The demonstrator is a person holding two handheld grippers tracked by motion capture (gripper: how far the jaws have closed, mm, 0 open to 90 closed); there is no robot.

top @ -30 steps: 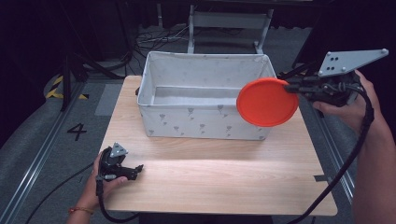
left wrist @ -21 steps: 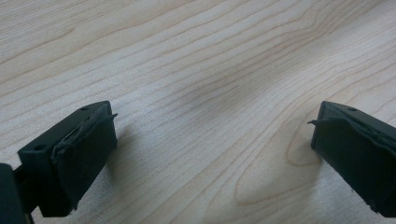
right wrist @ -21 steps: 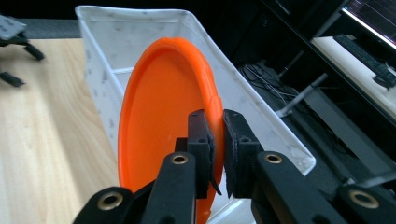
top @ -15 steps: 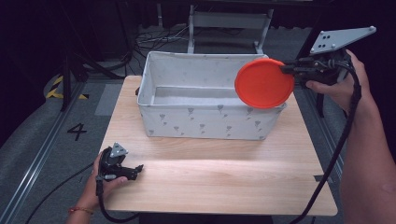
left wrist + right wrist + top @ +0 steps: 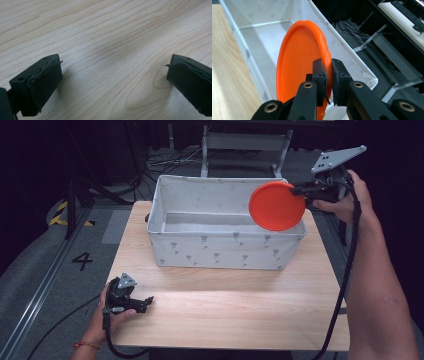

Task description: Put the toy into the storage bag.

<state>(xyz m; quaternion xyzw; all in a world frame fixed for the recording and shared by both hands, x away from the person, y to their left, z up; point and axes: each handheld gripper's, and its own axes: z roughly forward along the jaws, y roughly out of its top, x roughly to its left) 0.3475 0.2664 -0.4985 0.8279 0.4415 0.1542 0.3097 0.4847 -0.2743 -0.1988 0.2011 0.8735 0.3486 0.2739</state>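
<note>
Orange plastic plate (image 5: 276,205) (round, smooth) above white fabric bin (image 5: 220,251)

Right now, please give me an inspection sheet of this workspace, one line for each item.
Surface: light wooden table, bare in front of the bin.
Job's things: white fabric bin, nothing seen inside; orange plate held on edge above the bin's right end.
Clutter: nothing seen.
Grippers: right gripper shut on the plate's rim; left gripper open, at the table's front left.
Cables: one black cable trails from the right gripper.
Surroundings: dark floor, number 4 marking, metal frame behind.
</note>
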